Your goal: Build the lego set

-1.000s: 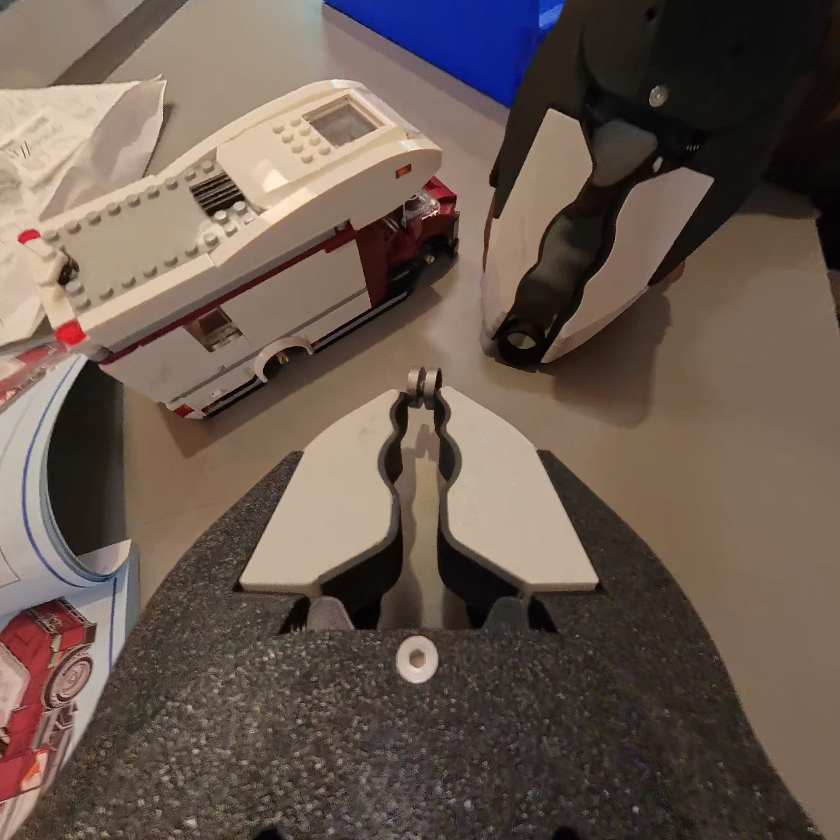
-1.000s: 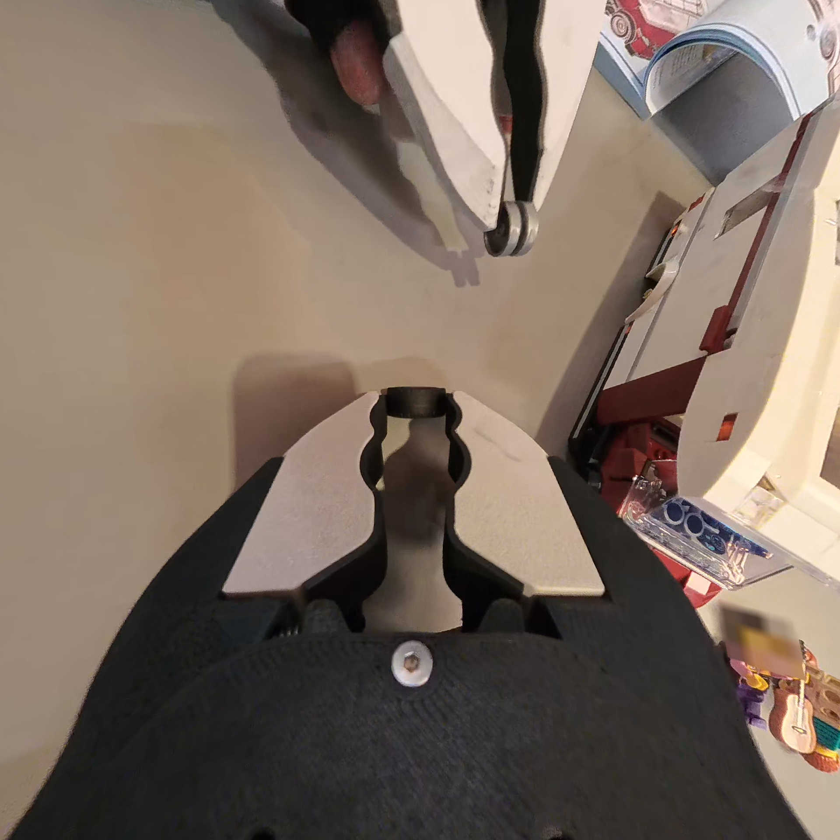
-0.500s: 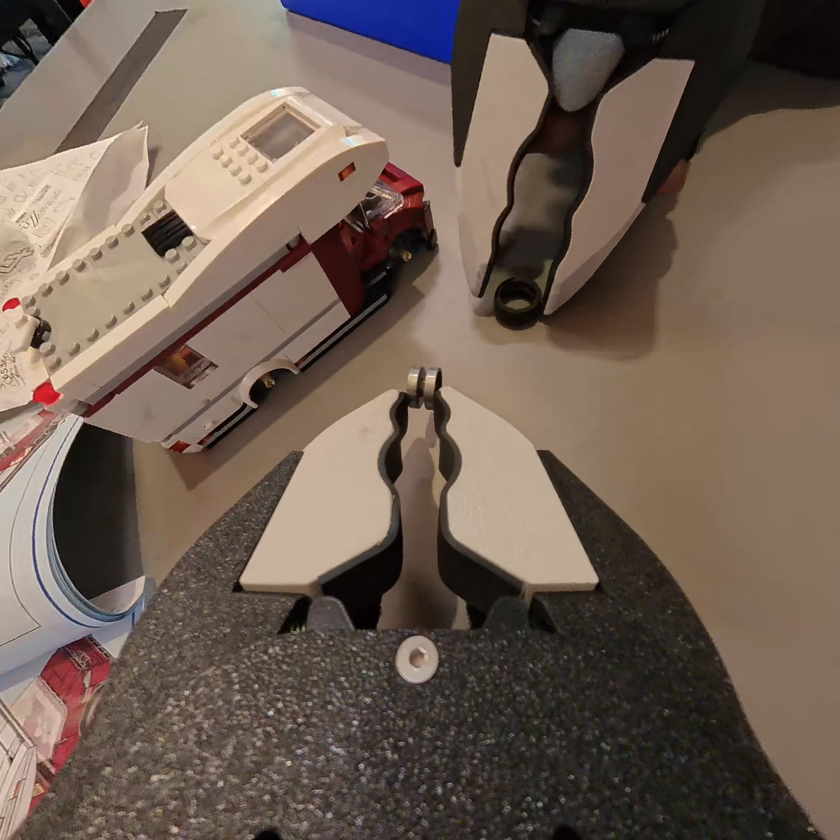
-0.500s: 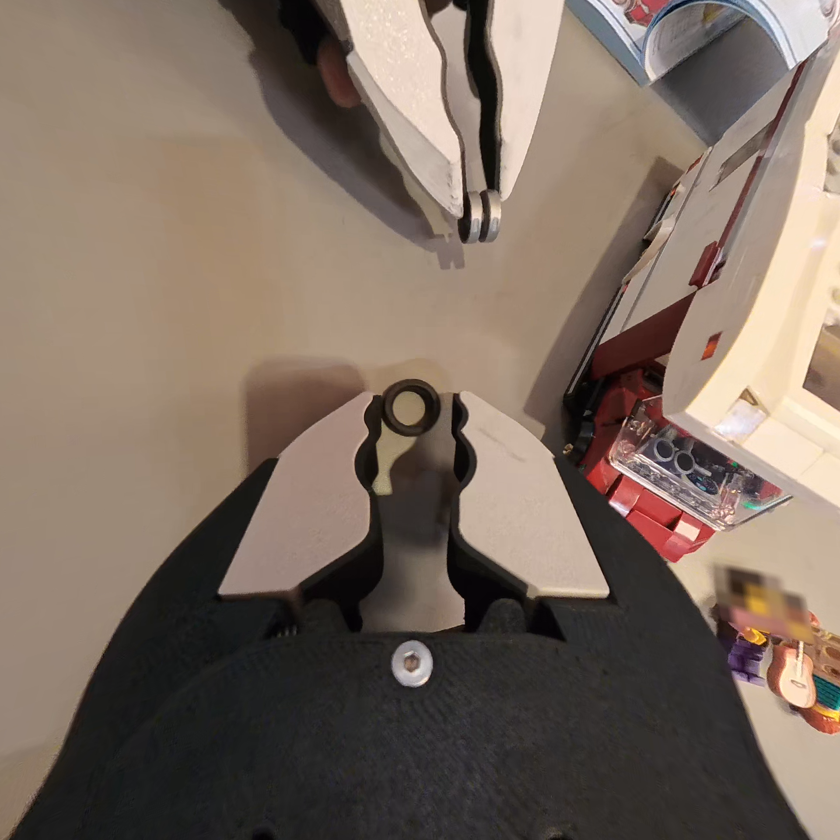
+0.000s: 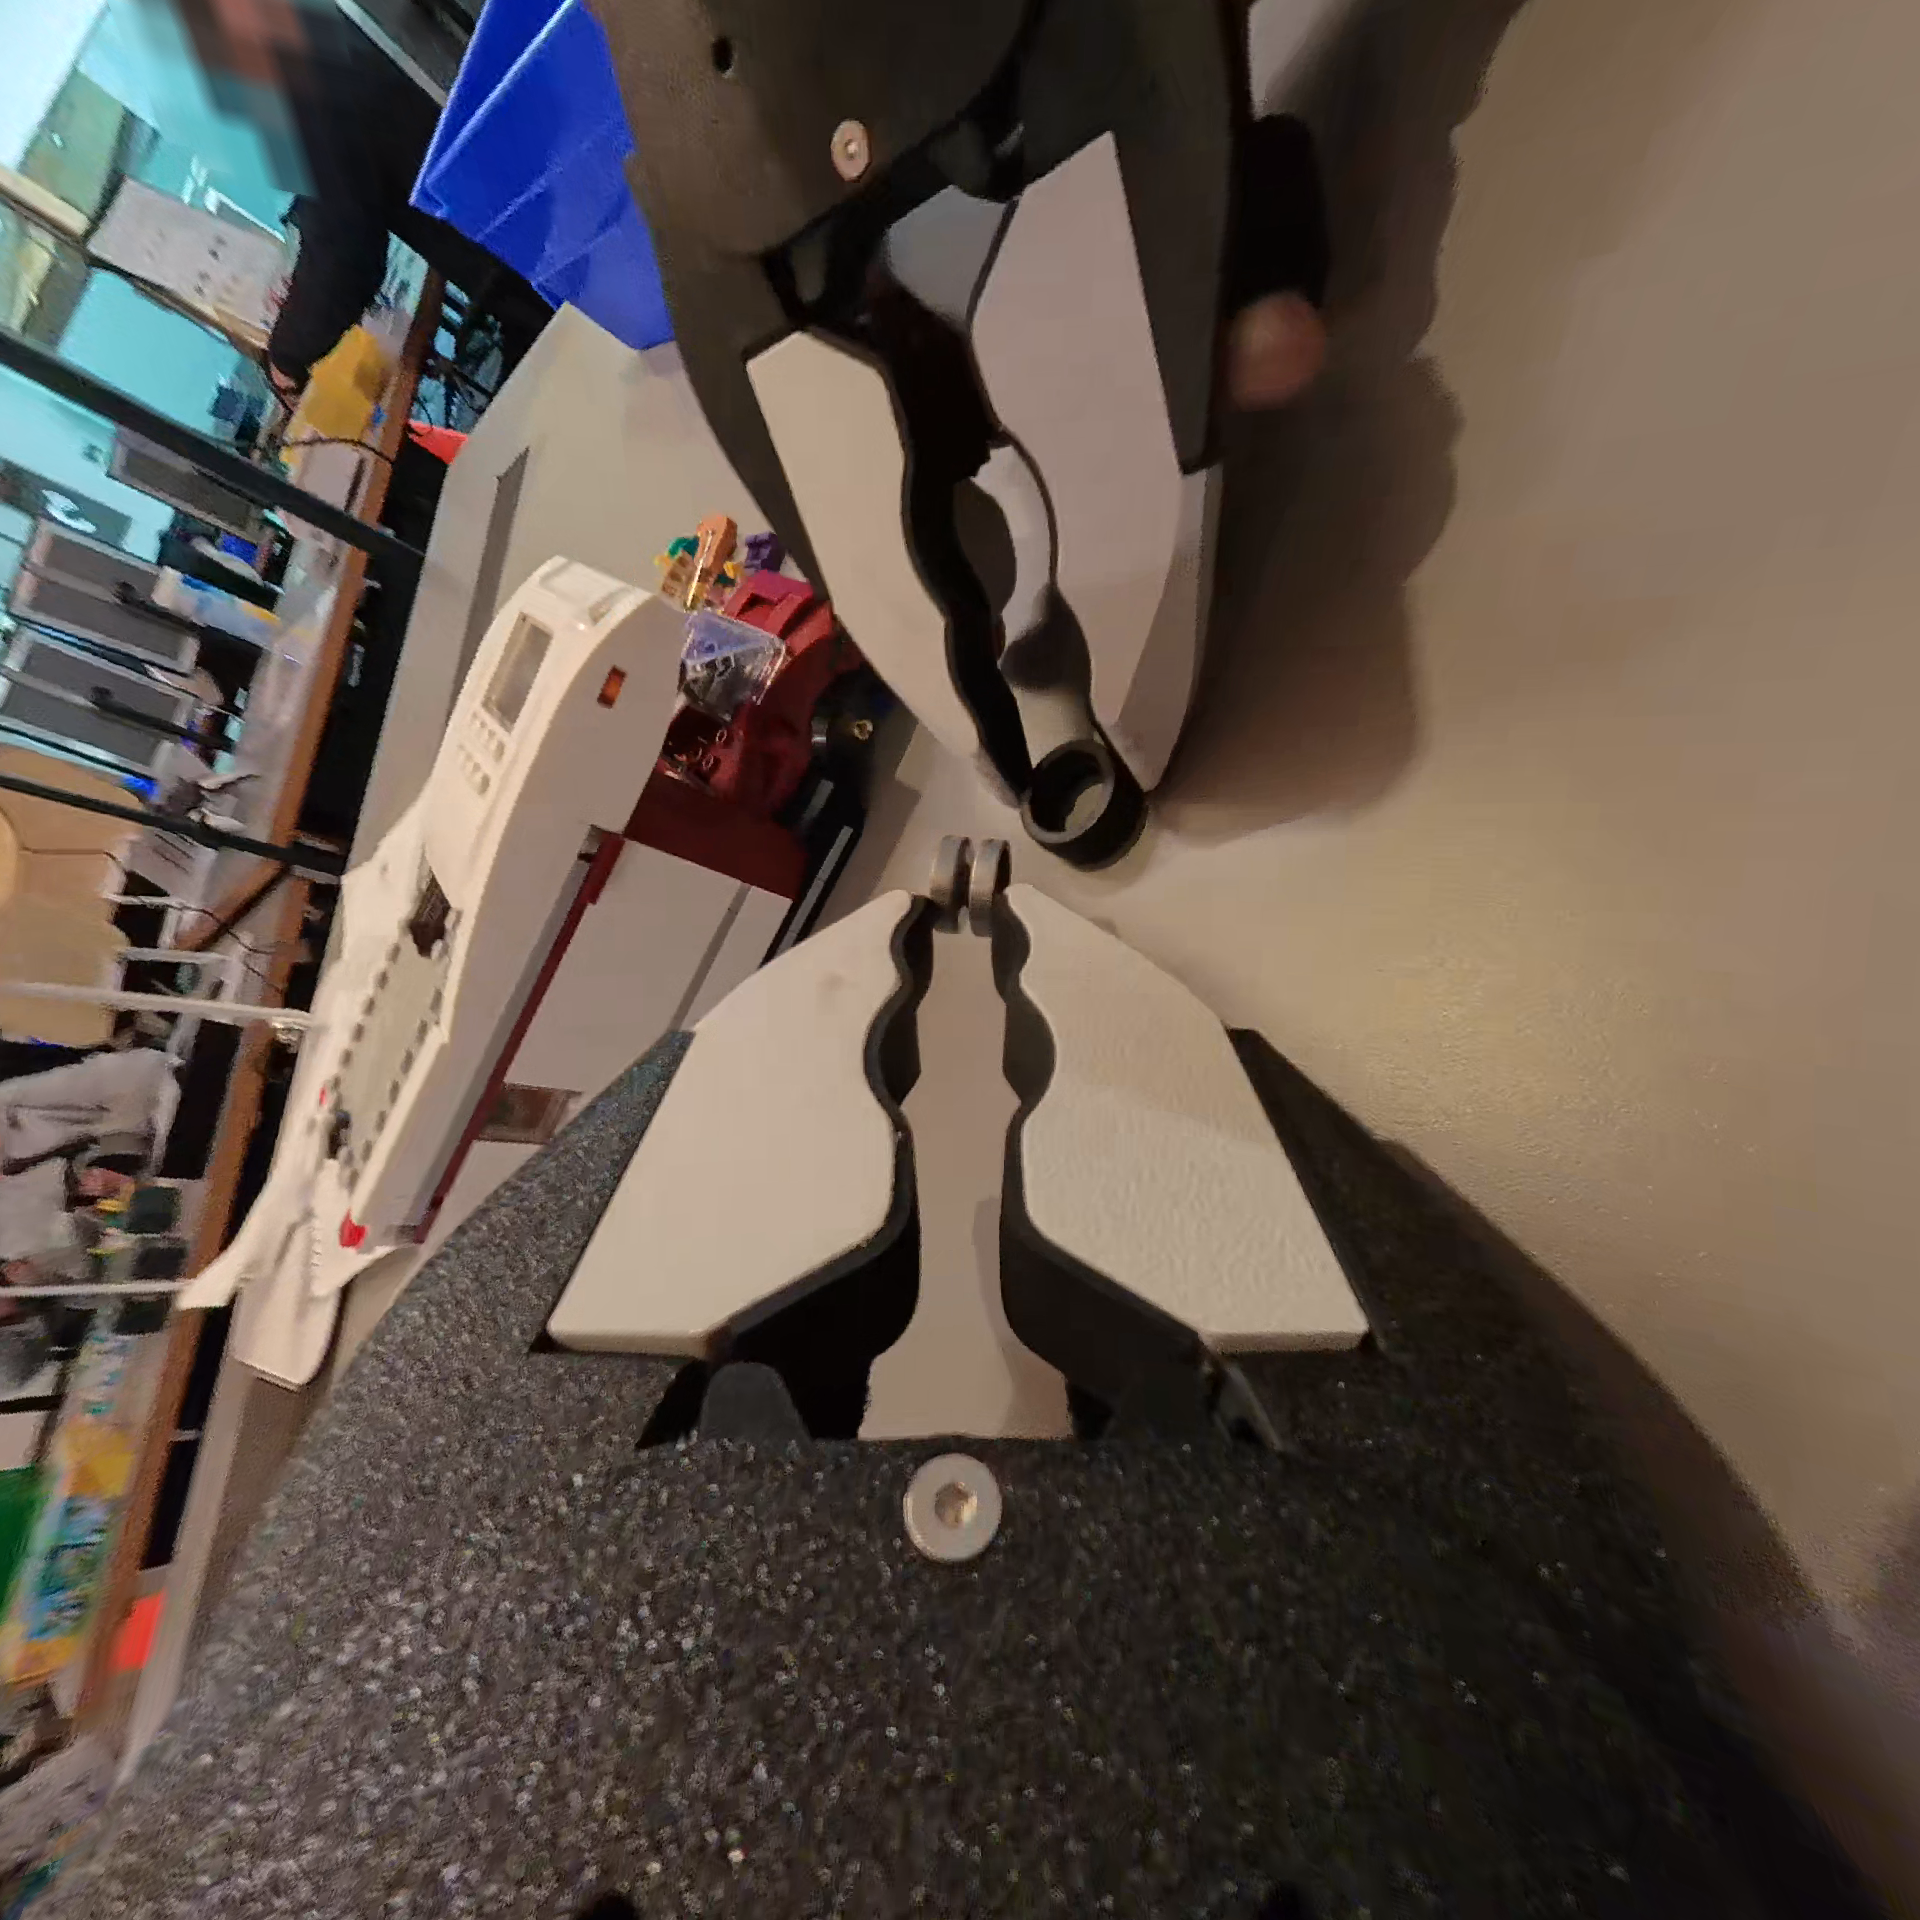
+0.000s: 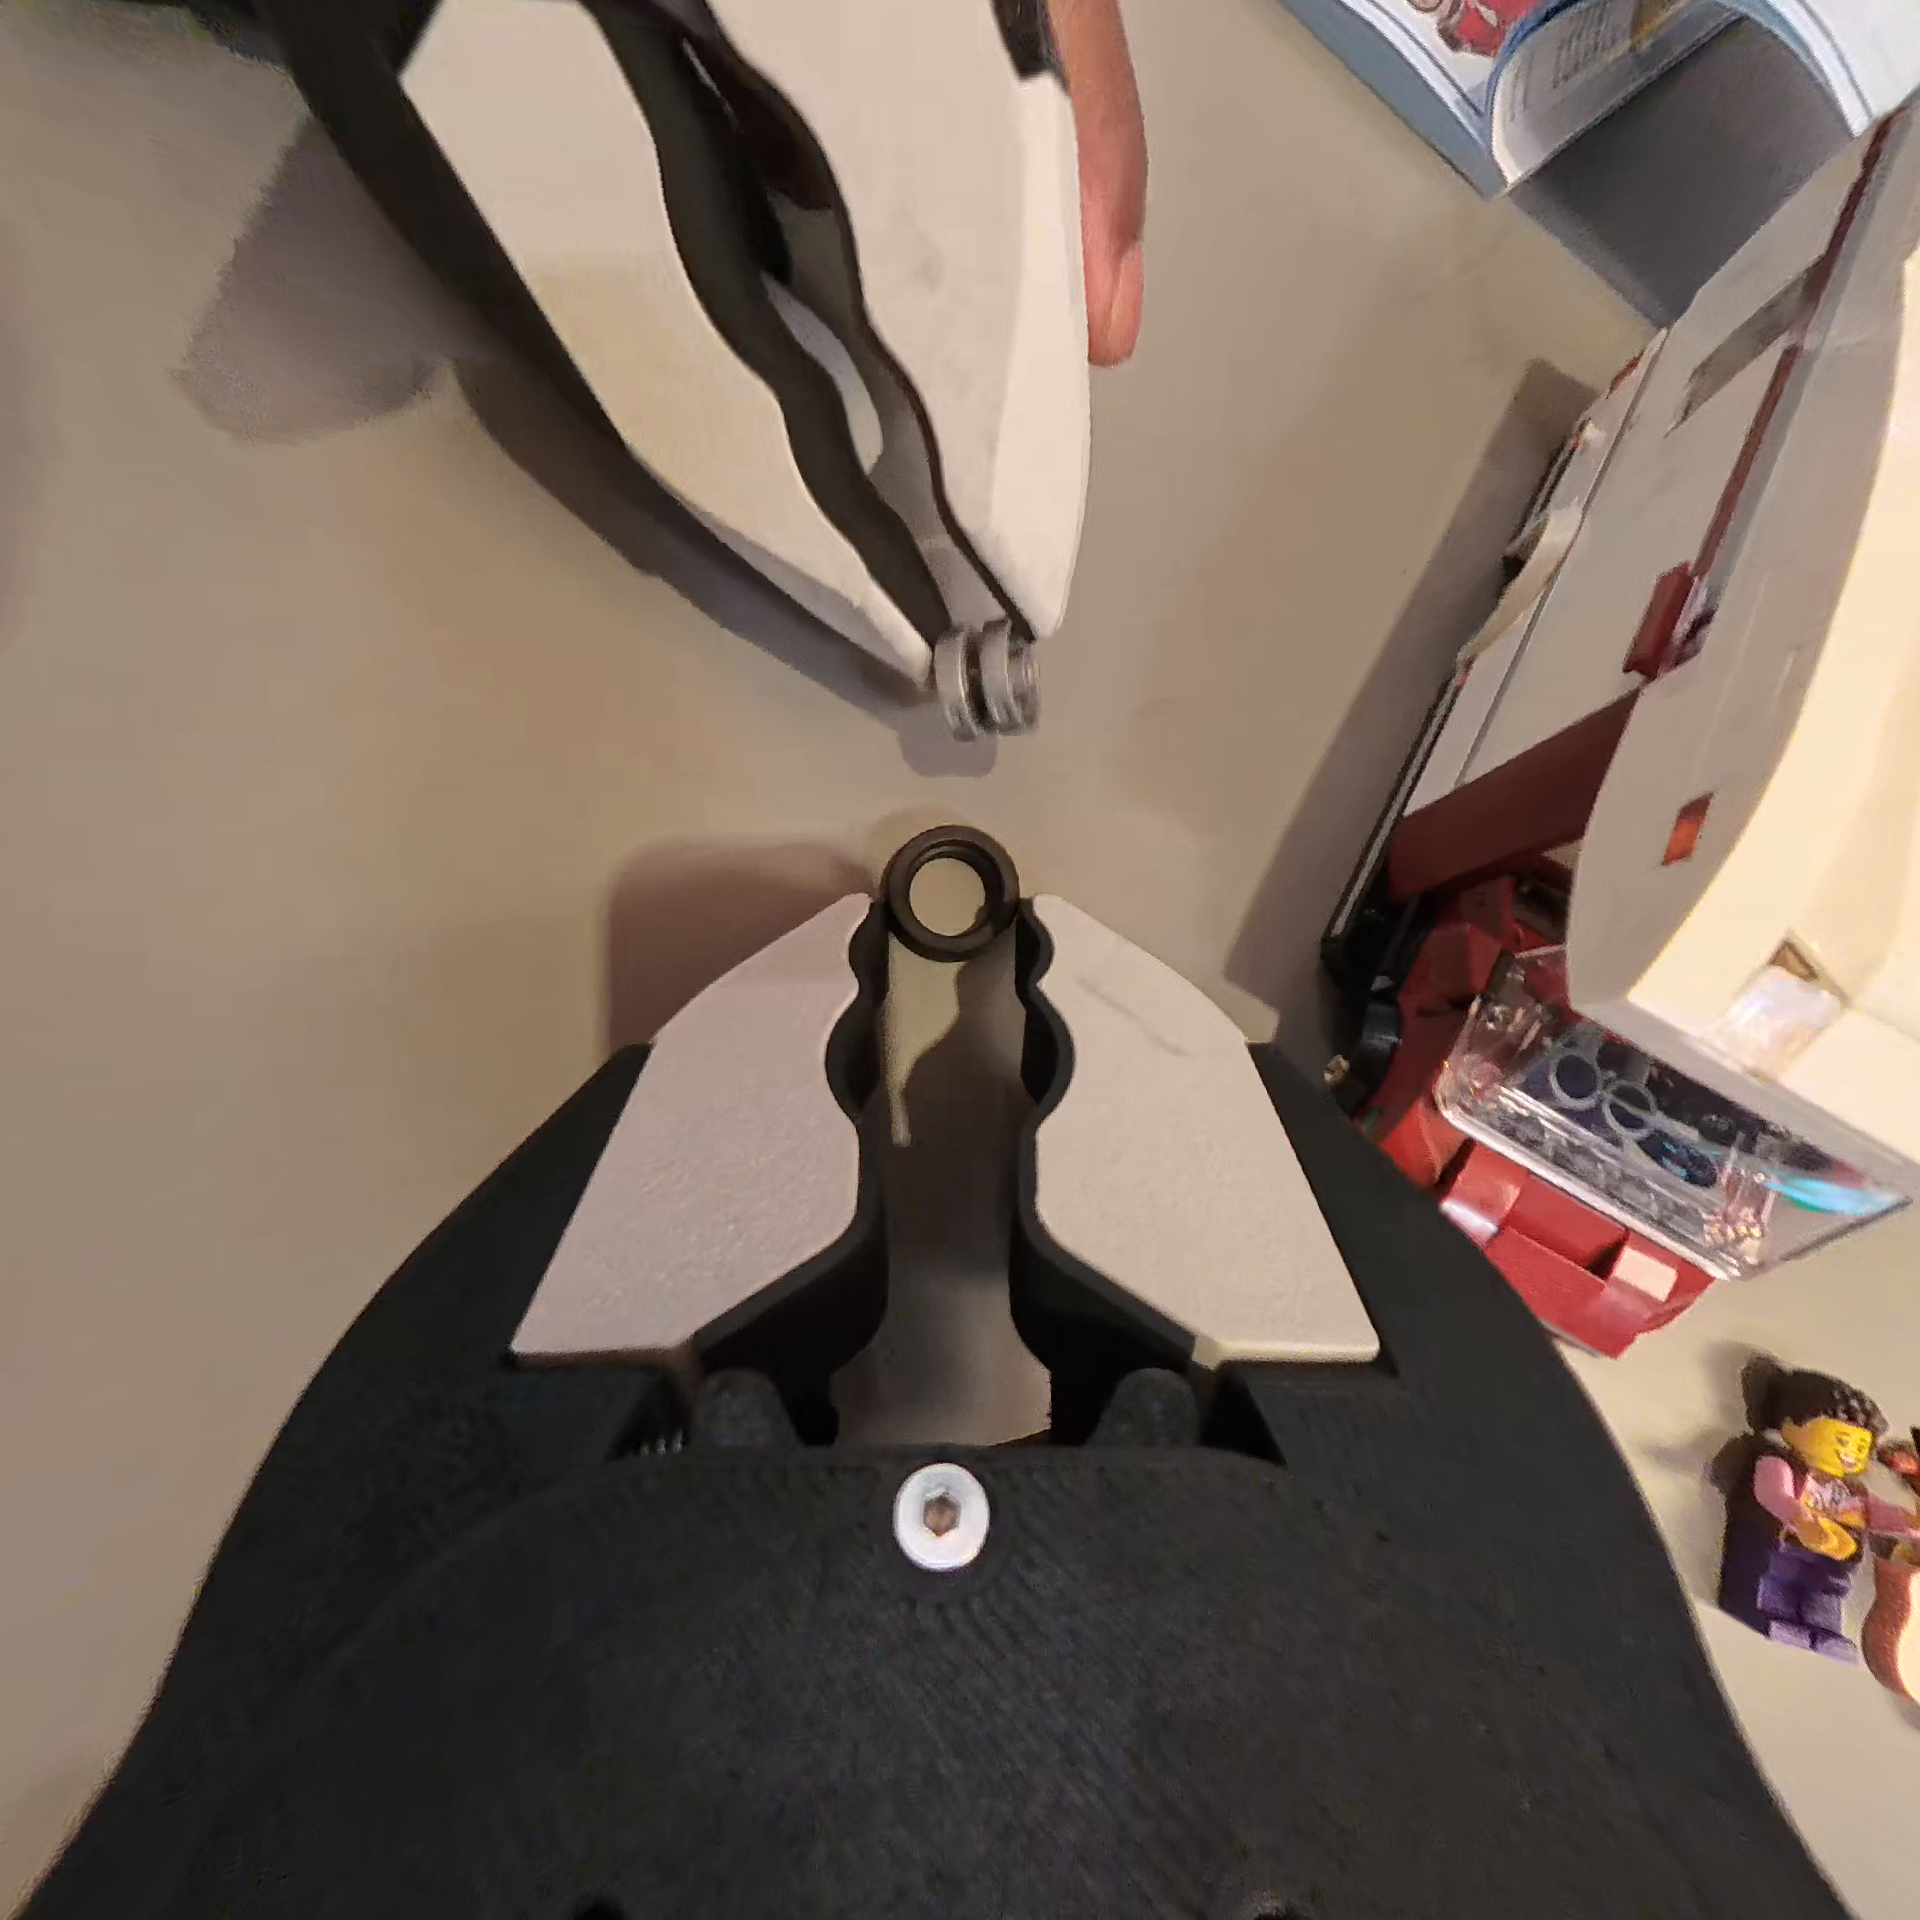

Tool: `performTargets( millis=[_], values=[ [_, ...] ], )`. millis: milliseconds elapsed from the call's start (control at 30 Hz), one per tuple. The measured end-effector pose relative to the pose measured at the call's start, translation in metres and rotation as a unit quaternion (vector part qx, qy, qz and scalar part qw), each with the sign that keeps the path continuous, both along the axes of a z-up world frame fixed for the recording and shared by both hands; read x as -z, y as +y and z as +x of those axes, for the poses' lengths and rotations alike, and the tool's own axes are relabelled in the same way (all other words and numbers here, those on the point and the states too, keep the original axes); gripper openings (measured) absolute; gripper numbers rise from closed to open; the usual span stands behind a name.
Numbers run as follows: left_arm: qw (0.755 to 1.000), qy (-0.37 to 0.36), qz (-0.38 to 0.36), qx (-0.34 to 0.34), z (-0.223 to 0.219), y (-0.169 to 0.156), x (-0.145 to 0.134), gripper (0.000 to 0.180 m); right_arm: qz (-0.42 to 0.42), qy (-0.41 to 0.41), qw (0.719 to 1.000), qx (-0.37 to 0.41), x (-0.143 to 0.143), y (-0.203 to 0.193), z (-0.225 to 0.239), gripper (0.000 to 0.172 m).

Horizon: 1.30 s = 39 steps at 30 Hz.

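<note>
My left gripper (image 5: 971, 883) is shut on a small grey wheel hub (image 5: 974, 871), a double disc held at its fingertips. It also shows in the right wrist view (image 6: 987, 694). My right gripper (image 6: 948, 906) is shut on a small black rubber tyre (image 6: 948, 900), a ring with an open middle. The tyre also shows in the left wrist view (image 5: 1081, 805), just up and right of the hub. The two grippers point at each other, tips close, low over the beige table (image 6: 312, 727). The hub and the tyre do not touch.
A white and dark red brick-built camper van (image 5: 540, 904) stands to the left of the grippers; it also shows in the right wrist view (image 6: 1704, 727). A toy figure (image 6: 1808, 1538) lies by it. An open instruction booklet (image 6: 1621, 94) and a blue bin (image 5: 540, 177) lie beyond.
The left gripper has rolled on its side and moved closer to the right gripper. The hub and tyre now stand much nearer each other. Both grasps are unchanged.
</note>
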<state>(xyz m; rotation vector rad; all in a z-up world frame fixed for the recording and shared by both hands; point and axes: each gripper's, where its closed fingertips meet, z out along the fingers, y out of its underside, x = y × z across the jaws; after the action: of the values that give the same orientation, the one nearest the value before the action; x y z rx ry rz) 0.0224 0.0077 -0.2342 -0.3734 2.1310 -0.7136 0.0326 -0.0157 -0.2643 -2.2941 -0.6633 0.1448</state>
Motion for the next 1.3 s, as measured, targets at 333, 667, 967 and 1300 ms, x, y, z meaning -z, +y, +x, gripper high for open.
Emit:
performTargets(
  millis=[333,667,967,1300],
  values=[
    [0.996,-0.011,0.088,0.032,-0.002,-0.012,0.007,0.011,0.012,-0.004,1.0,-0.012,0.0,0.008,-0.015,0.023],
    [0.984,-0.021,0.174,0.038,0.0,-0.016,0.008,0.012,0.009,0.001,1.0,-0.006,0.0,0.007,-0.013,0.024],
    [0.986,0.023,0.156,0.043,-0.001,-0.022,0.013,0.012,0.008,0.003,1.0,-0.012,0.0,0.006,-0.014,0.027],
    [0.99,0.041,0.134,0.025,-0.001,-0.015,0.012,0.018,0.001,0.012,1.0,-0.015,0.0,0.004,-0.015,0.029]
  ],
)
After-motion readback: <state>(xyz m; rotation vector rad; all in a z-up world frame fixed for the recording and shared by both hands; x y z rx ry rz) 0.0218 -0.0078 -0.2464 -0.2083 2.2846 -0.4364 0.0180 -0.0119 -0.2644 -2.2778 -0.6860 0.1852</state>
